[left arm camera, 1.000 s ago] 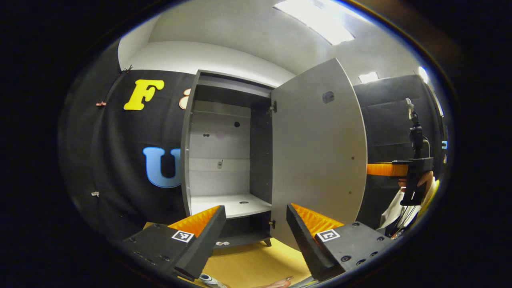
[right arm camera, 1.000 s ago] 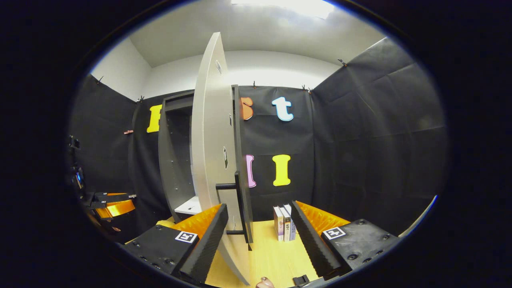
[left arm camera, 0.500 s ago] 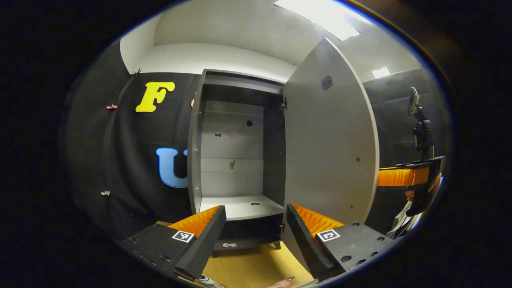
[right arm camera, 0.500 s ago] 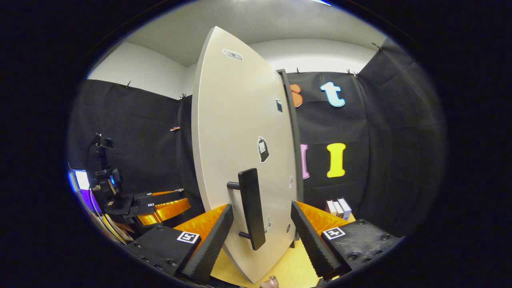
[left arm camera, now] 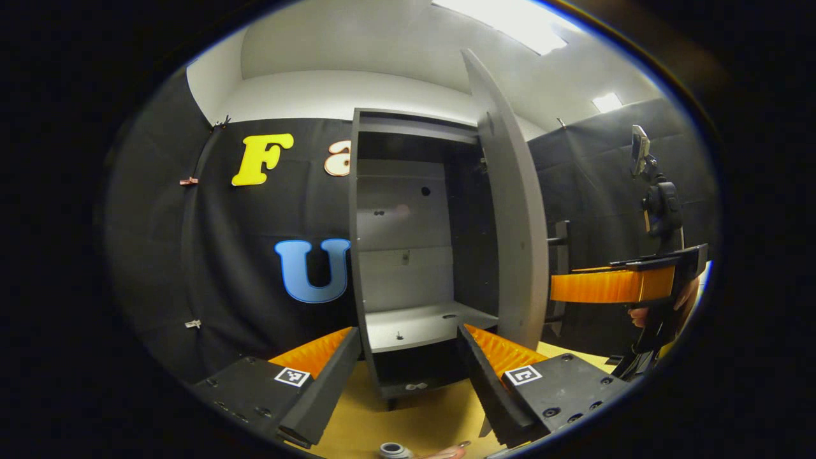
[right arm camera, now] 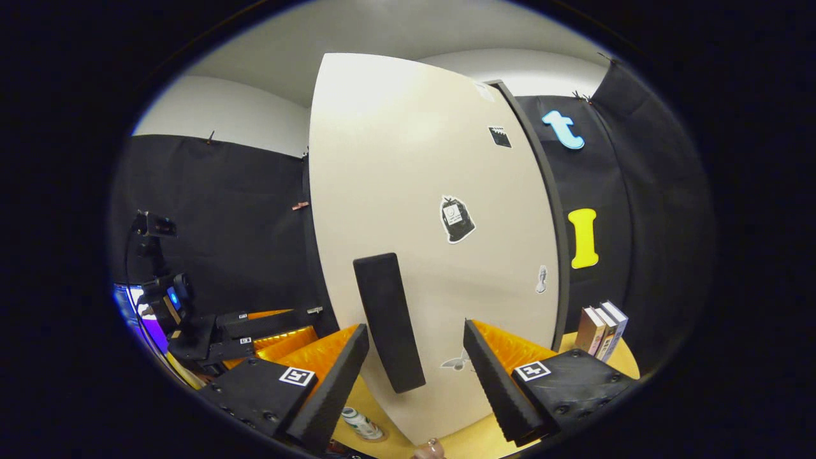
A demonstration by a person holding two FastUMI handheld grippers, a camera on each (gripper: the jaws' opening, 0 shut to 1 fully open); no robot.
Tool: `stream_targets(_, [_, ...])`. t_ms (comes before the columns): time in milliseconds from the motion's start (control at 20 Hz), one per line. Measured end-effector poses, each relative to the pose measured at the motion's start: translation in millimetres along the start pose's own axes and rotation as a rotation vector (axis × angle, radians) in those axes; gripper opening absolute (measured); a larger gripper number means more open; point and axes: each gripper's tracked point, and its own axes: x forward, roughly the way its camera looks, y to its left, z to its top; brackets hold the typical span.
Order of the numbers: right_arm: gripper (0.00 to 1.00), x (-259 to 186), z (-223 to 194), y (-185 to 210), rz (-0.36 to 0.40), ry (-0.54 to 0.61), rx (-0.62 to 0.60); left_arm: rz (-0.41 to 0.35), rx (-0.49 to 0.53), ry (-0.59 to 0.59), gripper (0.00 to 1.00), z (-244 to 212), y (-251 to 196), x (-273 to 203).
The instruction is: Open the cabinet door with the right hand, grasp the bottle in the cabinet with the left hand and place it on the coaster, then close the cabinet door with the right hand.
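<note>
The grey cabinet (left arm camera: 417, 191) stands with its door (left arm camera: 513, 217) swung out, edge-on in the left gripper view; its shelf (left arm camera: 421, 322) is bare. My left gripper (left arm camera: 408, 331) is open and holds nothing, in front of the cabinet. The bottle's cap (left arm camera: 392, 451) peeks in at the bottom edge. In the right gripper view the door's pale outer face (right arm camera: 433, 178) is close. Its dark bar handle (right arm camera: 389, 322) sits between the open fingers of my right gripper (right arm camera: 414, 328), nearer the left one, without contact that I can see. The bottle (right arm camera: 360, 424) stands low on the wooden table.
A few books (right arm camera: 599, 328) stand on the table right of the cabinet. The right gripper (left arm camera: 564, 287), held by a hand, is beside the door. The left gripper (right arm camera: 280, 322) is low on the left, with a camera rig (right arm camera: 156, 268) behind it.
The door has swung from wide open to edge-on in the left gripper view. My right gripper has come round to face the door's front, with the handle now between its fingers.
</note>
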Motion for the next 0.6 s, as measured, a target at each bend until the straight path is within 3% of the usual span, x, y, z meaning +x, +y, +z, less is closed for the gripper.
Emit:
stream_targets(250, [0.97, -6.0, 6.0, -12.2, -0.062, -0.023, -0.060, 0.035, -0.043, 0.003, 0.95, -6.5, 17.9, -2.8])
stream_targets(600, [0.98, -28.1, 17.2, -45.5, -0.175, -0.073, -0.164, -0.016, -0.093, -0.018, 0.95, 4.5, -18.9, 3.0])
